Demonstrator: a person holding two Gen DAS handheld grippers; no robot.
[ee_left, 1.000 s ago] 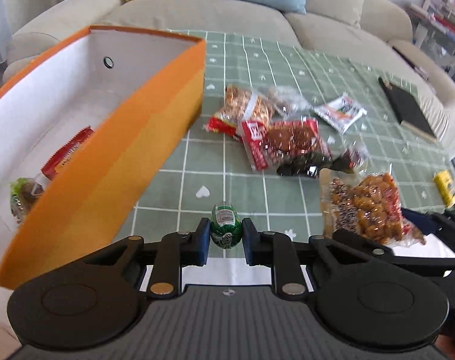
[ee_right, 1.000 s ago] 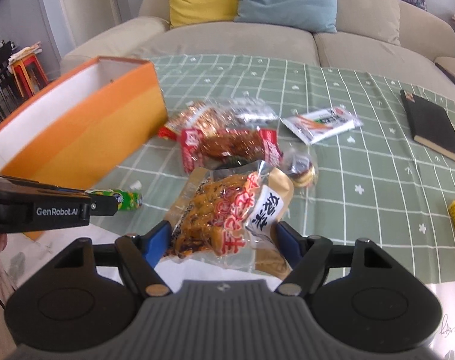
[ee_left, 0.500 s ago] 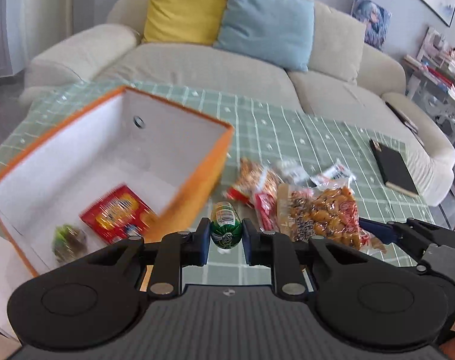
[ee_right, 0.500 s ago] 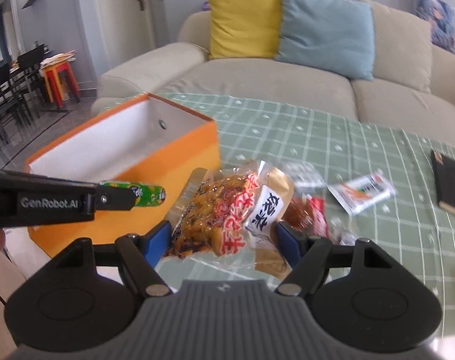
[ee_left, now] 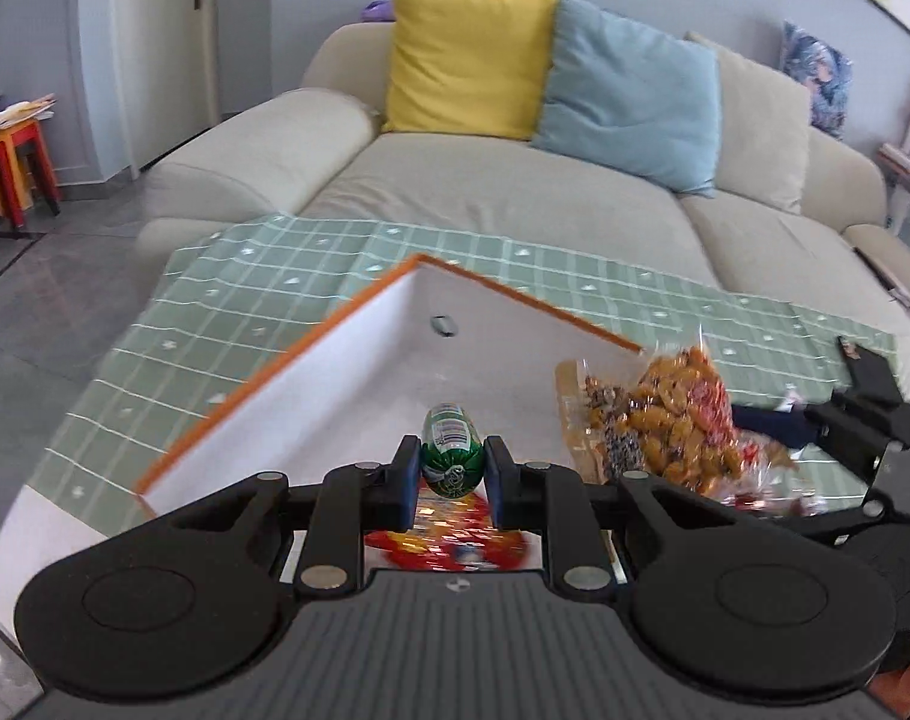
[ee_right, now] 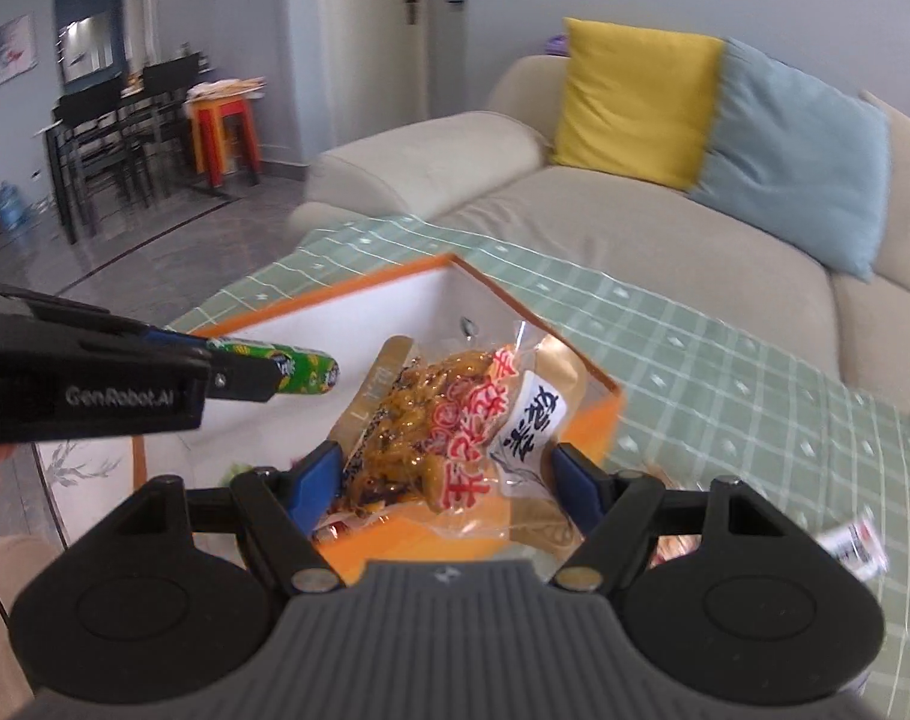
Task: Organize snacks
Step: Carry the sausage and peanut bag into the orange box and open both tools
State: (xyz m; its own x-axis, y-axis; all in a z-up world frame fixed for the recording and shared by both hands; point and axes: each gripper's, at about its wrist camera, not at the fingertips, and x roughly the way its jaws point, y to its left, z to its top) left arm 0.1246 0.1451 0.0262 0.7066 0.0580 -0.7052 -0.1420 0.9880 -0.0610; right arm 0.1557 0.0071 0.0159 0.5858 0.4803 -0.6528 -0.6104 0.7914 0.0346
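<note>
Orange box (ee_left: 311, 354) with white interior; green-wrapped sausage (ee_left: 450, 456); clear snack bag (ee_right: 455, 414) showing brown pieces and red print; green counter cloth (ee_left: 227, 324) gridded white; yellow cushion (ee_left: 467, 60) beside blue cushion (ee_left: 629, 102).

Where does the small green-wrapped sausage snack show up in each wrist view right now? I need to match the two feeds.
Left wrist: green sausage snack at bottom centre, end-on, clamped in the left gripper, over the box's white interior.
Right wrist: the same snack at left of centre, seen side-on, sticking out of the gripper above the box.
Shared landmark: the orange box.
</note>
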